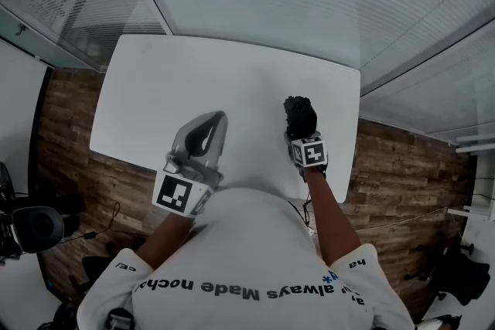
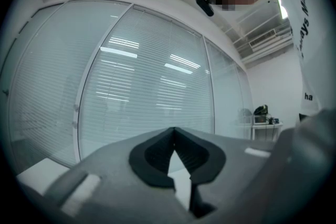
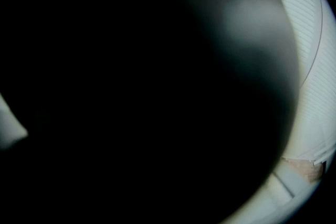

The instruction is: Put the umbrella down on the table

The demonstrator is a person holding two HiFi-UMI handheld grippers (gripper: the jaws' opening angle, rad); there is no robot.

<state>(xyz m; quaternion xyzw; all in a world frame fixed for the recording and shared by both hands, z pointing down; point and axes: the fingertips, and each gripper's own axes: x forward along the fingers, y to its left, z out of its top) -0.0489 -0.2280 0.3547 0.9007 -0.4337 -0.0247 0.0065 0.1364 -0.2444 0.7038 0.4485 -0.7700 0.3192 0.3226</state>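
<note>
I'm pinching the umbrella [image 1: 299, 116] in the right gripper [image 1: 302, 135] over the table's [image 1: 193, 81] near right | set-down pending | left gripper [image 1: 216, 120] fingers pressing together, empty

Smooth matt table [image 1: 193, 81] — wood-plank floor [image 1: 69, 131]

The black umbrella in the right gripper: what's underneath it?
Only the white table shows beneath the umbrella held by the right gripper. The patch directly under it, and whether it touches, is covered.

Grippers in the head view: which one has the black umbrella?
The right gripper, with the black umbrella bunched at its front; the left gripper has its fingers together, empty.
</note>
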